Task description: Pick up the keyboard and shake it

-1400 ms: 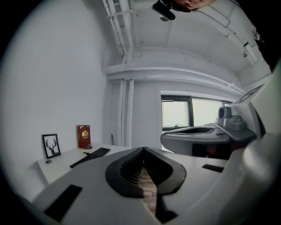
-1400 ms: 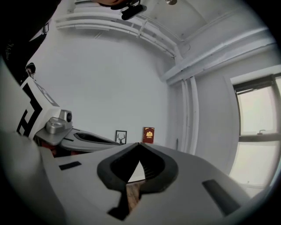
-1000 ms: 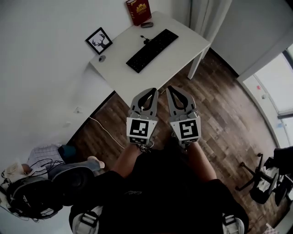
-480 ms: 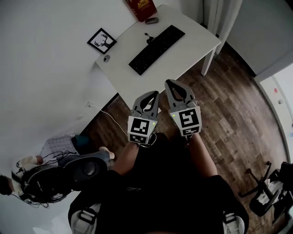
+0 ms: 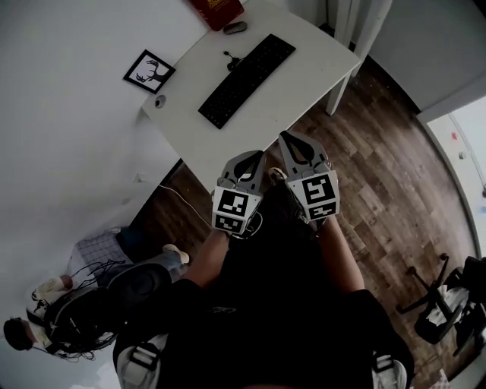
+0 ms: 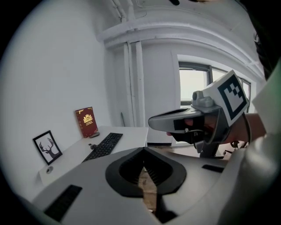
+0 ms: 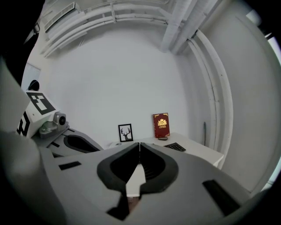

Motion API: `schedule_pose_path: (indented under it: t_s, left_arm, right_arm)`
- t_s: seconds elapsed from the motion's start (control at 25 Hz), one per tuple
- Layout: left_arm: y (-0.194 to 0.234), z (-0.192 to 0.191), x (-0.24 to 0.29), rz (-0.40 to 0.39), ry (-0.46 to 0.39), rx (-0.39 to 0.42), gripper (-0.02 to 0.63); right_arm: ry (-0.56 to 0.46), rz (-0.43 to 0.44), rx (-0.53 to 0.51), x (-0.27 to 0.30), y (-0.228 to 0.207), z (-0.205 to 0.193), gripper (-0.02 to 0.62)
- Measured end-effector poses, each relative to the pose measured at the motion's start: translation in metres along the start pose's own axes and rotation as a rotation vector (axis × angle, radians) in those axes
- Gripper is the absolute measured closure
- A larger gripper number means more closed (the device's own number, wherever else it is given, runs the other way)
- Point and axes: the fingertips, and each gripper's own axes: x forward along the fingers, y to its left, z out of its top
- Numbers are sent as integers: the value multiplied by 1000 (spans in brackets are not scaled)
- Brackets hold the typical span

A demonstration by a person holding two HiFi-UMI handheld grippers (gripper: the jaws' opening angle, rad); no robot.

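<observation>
Keyboard (image 5: 247, 80) is lying diagonally on the white desk (image 5: 304, 76), well apart from both grippers. It is likely weighing little and staying stiff, with slick plastic edges, so pinching both short ends seems best for shaking. Left gripper (image 5: 251, 158) and right gripper (image 5: 292, 140) are hovering side by side, jaws pressed together, carrying nothing.

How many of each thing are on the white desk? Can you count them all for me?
keyboard: 1
red book: 1
framed deer picture: 1
dark oval thing by the book, maybe a mouse: 1
small round thing near the desk corner: 1
small dark thing beside the keyboard: 1
Total: 6
</observation>
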Motion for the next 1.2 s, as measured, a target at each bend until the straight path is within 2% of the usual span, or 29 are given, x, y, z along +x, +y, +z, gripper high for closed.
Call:
schedule_pose_path:
  t_s: [0.24,0.36,0.44,0.56,0.68,0.92,1.2]
  left_arm:
    - [9,24,64,-110,-23,-24,603]
    - [31,27,88,-124,-9,-43,603]
    - [53,24,104,-112,23,-28,603]
    - [85,5,112,-92,99,-30,603]
    - [114,-18,109,-84,155,-91,603]
    - [158,-40,107,-46,179,-158,603]
    - [192,-67,108,42,235,-268,603]
  right_arm:
    - [65,-9,-68,28,-37,3,574]
    - [115,23,-78,56,-44,-6,574]
    - [148,51,-88,81,-50,-11,574]
    - [214,122,-107,113,-44,-23,573]
    - [279,222,-144,139,-26,-32,573]
    - [367,354,-200,175,-5,-44,572]
    - [480,552,-283,204,14,-68,572]
